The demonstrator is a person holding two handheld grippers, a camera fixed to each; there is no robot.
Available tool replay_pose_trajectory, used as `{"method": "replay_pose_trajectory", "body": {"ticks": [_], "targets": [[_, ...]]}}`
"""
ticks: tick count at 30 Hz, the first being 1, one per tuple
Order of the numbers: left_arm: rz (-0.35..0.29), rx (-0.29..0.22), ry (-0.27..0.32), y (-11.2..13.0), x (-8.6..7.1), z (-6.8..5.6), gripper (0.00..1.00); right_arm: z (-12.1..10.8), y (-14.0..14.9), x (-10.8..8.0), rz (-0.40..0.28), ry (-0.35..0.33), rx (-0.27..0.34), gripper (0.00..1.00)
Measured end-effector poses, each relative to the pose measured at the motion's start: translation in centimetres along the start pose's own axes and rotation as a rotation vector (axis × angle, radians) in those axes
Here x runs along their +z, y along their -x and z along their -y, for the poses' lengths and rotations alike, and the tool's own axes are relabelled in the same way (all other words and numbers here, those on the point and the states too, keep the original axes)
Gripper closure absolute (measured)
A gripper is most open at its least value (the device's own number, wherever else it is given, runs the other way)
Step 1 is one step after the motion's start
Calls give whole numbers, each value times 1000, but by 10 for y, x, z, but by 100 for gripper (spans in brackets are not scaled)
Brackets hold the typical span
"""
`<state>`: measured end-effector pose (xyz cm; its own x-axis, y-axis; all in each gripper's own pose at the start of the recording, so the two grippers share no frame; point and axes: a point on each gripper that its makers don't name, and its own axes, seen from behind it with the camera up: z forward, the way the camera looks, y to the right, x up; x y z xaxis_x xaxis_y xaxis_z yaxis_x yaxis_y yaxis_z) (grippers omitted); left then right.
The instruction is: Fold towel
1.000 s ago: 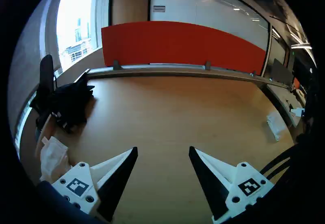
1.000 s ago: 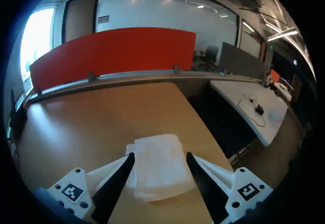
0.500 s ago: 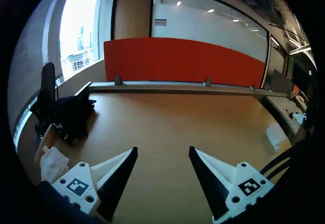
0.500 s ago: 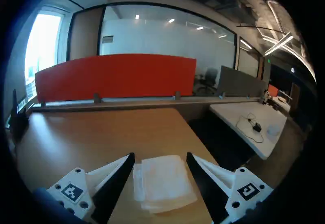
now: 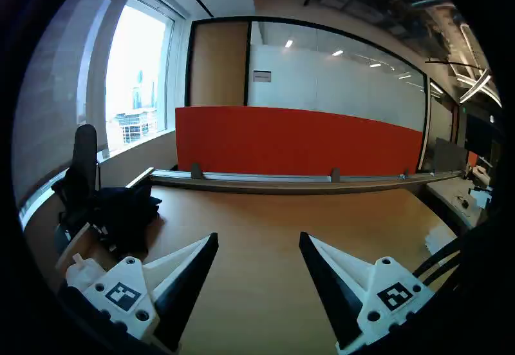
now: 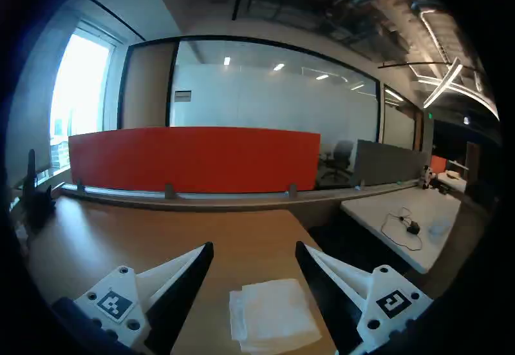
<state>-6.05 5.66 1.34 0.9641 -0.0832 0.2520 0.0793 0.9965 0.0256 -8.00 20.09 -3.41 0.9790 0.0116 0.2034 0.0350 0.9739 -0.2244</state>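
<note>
The left gripper (image 5: 257, 236) has its two black-tipped white fingers spread wide with nothing between them, above a broad, bare stretch of the light-brown wooden table (image 5: 277, 226). The table's far edge is closed off by a long red divider panel (image 5: 296, 142) standing on a grey rail. At the table's left side a heap of black fabric or bags (image 5: 122, 216) sits beside a black office chair (image 5: 84, 162), and a small crumpled white thing (image 5: 80, 271) lies just behind the left finger. At the far right, near the table's edge, a pale patch shows that may be the towel; black cables (image 5: 444, 258) cross in front of it

The right gripper (image 6: 252, 245) is likewise spread apart and holds nothing. The folded white towel (image 6: 273, 313) lies flat on the wood in a neat stack, seen between the two fingers and nearer the right one, with neither finger pressing on it. It sits close to the table's right edge, where the wood drops to a dark gap. Across that gap stands a white desk (image 6: 386, 210) carrying a thin cable and a small dark object (image 6: 412, 227)
</note>
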Motion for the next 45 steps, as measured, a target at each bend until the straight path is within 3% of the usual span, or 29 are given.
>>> {"method": "replay_pose_trajectory", "body": {"ticks": [6,12,35,45], "targets": [[-37,-5,-7,-10,0,4,7,10,-13,-1,-24,-13,-10,1],[-71,-4,-2,-21,-2,5,7,35,-27,-3,-55,-50,7,1],[-162,-14,3,-50,-4,22,7,170,-68,-13,-133,-182,6,1],[-166,14,23,-49,-3,23,7,191,-73,-15,-118,-204,23,1]]}}
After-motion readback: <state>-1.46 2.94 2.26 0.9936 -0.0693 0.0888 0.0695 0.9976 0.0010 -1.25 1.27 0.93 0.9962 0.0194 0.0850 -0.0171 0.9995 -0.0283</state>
